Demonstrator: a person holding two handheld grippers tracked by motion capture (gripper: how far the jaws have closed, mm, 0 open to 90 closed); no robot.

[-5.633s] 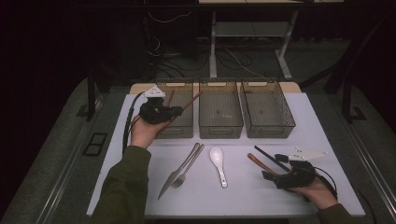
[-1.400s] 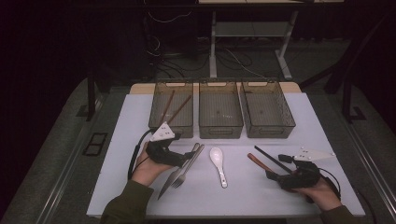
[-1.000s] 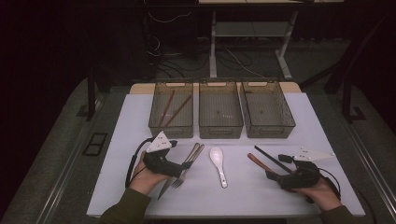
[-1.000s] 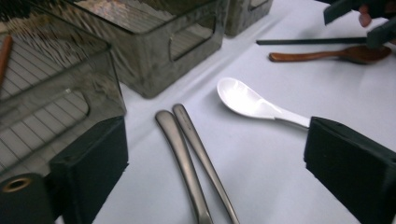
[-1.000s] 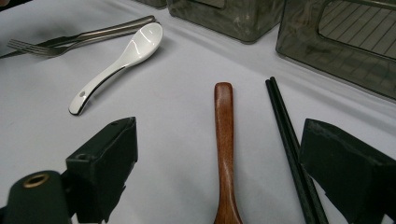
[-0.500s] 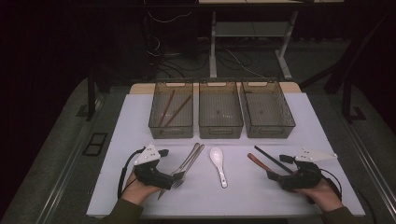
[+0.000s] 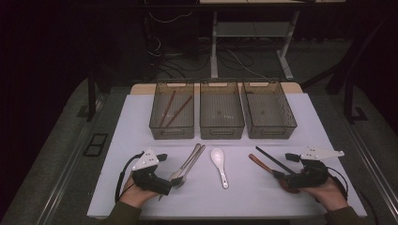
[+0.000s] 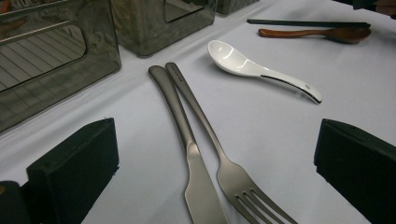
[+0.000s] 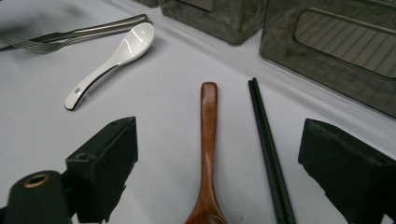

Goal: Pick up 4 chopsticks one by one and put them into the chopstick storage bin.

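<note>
Change noted: my left hand-held gripper (image 7: 174, 183) has come back from the far-left bin (image 7: 172, 110), where two brown chopsticks (image 7: 172, 109) lie, down to the near edge of the desk (image 7: 141, 122). Its jaws stand wide apart, empty, straddling the head ends of the knife (image 8: 187, 149) and fork (image 8: 219, 158). I judge the metal pair next in line for sorting.

Right hand-held gripper (image 7: 278, 175): unmoved, jaws wide apart, empty, set over the bowl end of the wooden spoon (image 9: 208, 154) with the black chopsticks (image 9: 268, 149) just beside it.

High view: three bins in a row, the middle bin (image 7: 221, 110) and right bin (image 7: 267, 110) apparently bare; white spoon (image 7: 219, 161) between the two groups.

Left gripper view: knife and fork handles touching at their far ends, fork tines toward me, which the high view leaves too small to tell.

Right gripper view: the black chopsticks lie tight together, apart from the wooden spoon.
</note>
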